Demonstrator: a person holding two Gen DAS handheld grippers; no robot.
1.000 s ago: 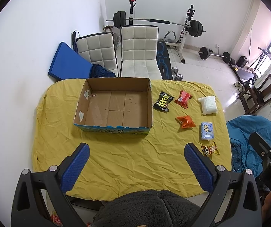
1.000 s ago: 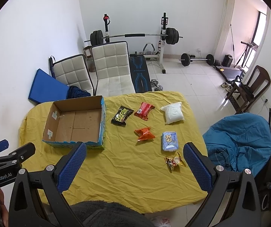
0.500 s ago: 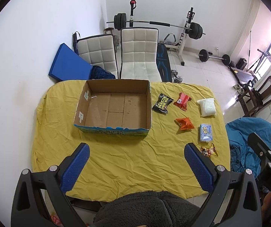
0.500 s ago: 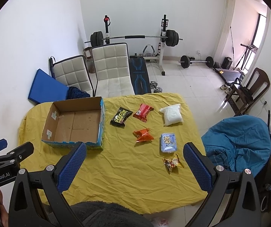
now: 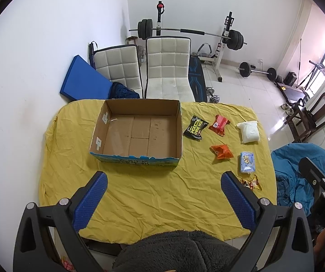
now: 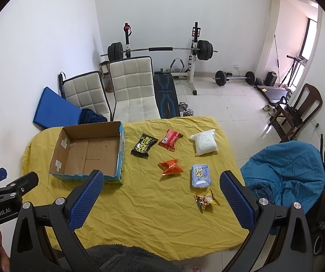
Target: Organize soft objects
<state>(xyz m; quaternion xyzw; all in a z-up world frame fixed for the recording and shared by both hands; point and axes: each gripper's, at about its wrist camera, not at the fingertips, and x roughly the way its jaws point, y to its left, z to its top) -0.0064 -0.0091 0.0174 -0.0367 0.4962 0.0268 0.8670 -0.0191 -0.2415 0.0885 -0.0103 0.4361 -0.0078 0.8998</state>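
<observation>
An empty cardboard box (image 5: 137,131) (image 6: 89,151) sits on the left half of a table under a yellow cloth (image 5: 158,195) (image 6: 153,204). To its right lie a black snack bag (image 5: 195,127) (image 6: 144,148), a red packet (image 5: 219,125) (image 6: 170,139), an orange packet (image 5: 222,151) (image 6: 170,167), a white pouch (image 5: 248,132) (image 6: 204,143), a blue tissue pack (image 5: 247,162) (image 6: 200,176) and a small yellow wrapper (image 5: 252,182) (image 6: 205,200). My left gripper (image 5: 163,201) and right gripper (image 6: 161,200) hang high above the table's near edge, both open and holding nothing.
Two white padded chairs (image 5: 167,68) stand behind the table, with a blue mat (image 5: 83,81) against the wall and a barbell rack (image 5: 189,31) beyond. A blue beanbag (image 6: 285,174) lies to the right of the table, and a wooden chair (image 6: 298,111) stands further back.
Both grippers have risen and drawn back a little, so the table looks slightly smaller. Nothing on the table has moved.
</observation>
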